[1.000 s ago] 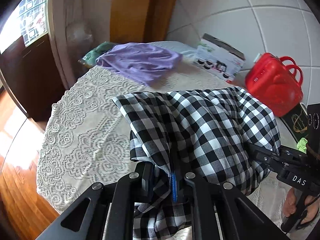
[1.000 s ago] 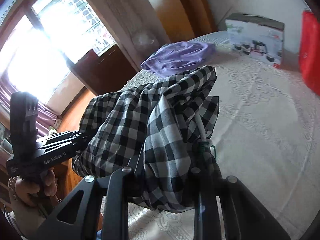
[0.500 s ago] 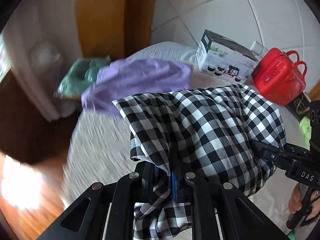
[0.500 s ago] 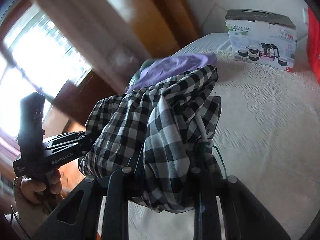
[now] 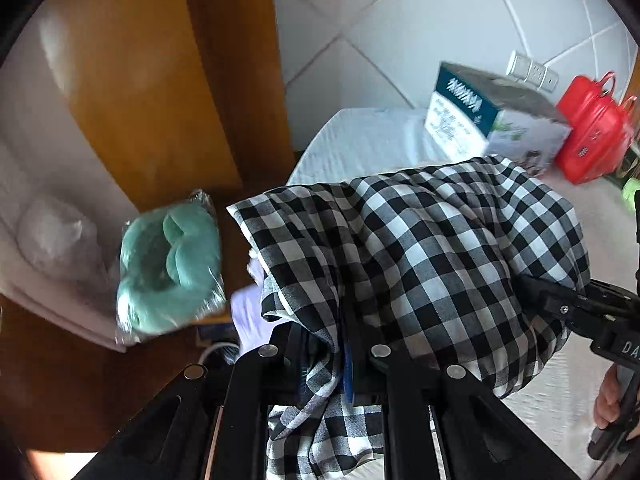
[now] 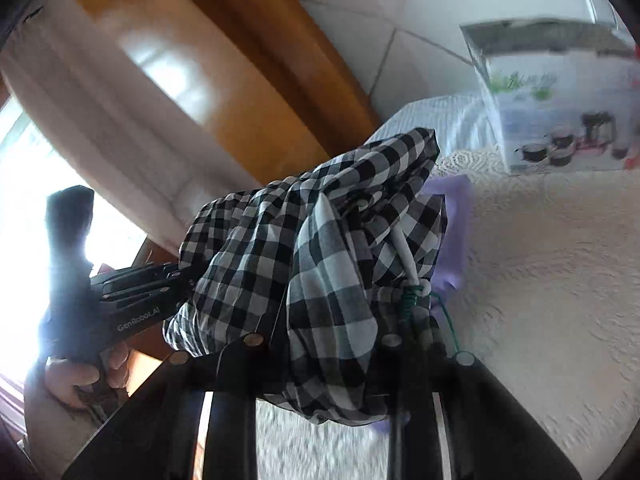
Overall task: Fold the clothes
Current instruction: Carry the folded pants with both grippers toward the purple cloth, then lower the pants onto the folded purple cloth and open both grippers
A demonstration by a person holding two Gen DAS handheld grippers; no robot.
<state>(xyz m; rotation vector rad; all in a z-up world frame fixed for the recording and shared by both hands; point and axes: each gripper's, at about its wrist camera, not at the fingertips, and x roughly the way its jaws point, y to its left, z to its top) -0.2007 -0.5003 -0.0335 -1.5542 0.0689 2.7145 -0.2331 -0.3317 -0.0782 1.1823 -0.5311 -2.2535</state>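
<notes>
we've got the checked garment (image 5: 420, 264) clamped in both: left gripper (image 5: 326, 356) and right gripper (image 6: 332, 340), jaws narrow on cloth. it bunches at 12 o'clock from each claw, strung between them, over the purple garment (image 6: 452, 232) at 1 o'clock.

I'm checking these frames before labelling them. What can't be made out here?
- Purple cloth: mostly hidden behind the checked garment in both views.
- Left gripper fingertips: buried in the garment's folds, left view.
- Right gripper fingertips: likewise covered, right view.
- Box: print smeared by motion blur, right view.
- Red case: partly cut off by the fisheye edge, left view.
- Garment type: too bunched to tell.
</notes>
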